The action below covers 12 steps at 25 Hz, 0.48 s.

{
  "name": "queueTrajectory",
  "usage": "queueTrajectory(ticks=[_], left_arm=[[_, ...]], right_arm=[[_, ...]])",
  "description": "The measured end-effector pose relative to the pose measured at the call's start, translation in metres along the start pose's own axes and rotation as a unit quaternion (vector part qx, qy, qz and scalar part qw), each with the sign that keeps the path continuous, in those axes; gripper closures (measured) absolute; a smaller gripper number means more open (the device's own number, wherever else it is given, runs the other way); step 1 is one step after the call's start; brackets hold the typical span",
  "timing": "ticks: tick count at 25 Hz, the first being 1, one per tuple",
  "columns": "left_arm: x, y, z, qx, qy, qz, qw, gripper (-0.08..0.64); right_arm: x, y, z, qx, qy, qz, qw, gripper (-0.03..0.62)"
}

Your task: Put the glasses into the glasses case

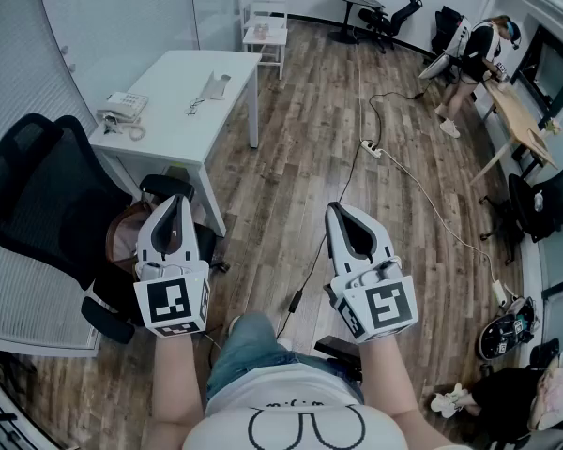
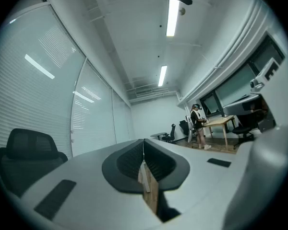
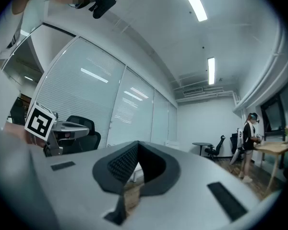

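Left gripper (image 1: 176, 200): held level in the person's left hand above the floor (image 1: 300, 148), marker cube toward the body. Its fingers (image 2: 127, 164) are together, tips meeting, nothing between them. Right gripper (image 1: 337, 207): held level in the right hand, beside the left and apart from it. Its fingers (image 3: 116, 166) are likewise together at the tips and hold nothing. Desk (image 1: 174, 78): white, ahead and to the left of both grippers, well apart from them. Glasses (image 1: 195, 107): a small thin dark item lying on the desk toward its right edge, too small for detail. Case (image 1: 216, 85): a grey item on the desk just beyond the glasses, near the far right corner; whether it lies open cannot be told. Phone (image 1: 122, 107): pale, with a coiled cord, at the desk's left edge. Chair (image 1: 38, 195): black, mesh-backed, at the near left of the desk, beside the left gripper. Cable (image 1: 371, 148): runs across the wooden floor with a power strip on it. Second person (image 1: 474, 54): stands at a wooden bench (image 1: 521, 120) along the far right wall.
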<state>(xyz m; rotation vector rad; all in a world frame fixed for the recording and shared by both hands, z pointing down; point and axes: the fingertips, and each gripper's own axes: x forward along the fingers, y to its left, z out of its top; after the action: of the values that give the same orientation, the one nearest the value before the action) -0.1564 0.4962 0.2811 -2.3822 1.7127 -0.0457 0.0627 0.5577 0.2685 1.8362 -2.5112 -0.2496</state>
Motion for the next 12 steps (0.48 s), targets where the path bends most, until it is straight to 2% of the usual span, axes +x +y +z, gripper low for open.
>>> queueTrajectory(ticks=[6, 12], left_arm=[[0.031, -0.006, 0.0, 0.015, 0.0, -0.011, 0.9998, 0.543], [0.085, -0.01, -0.01, 0.008, 0.006, -0.013, 0.9999, 0.543]], right_arm=[[0.02, -0.023, -0.011, 0.011, -0.001, -0.01, 1.0, 0.583], [0.058, -0.05, -0.029, 0.01, 0.014, -0.007, 1.0, 0.583]])
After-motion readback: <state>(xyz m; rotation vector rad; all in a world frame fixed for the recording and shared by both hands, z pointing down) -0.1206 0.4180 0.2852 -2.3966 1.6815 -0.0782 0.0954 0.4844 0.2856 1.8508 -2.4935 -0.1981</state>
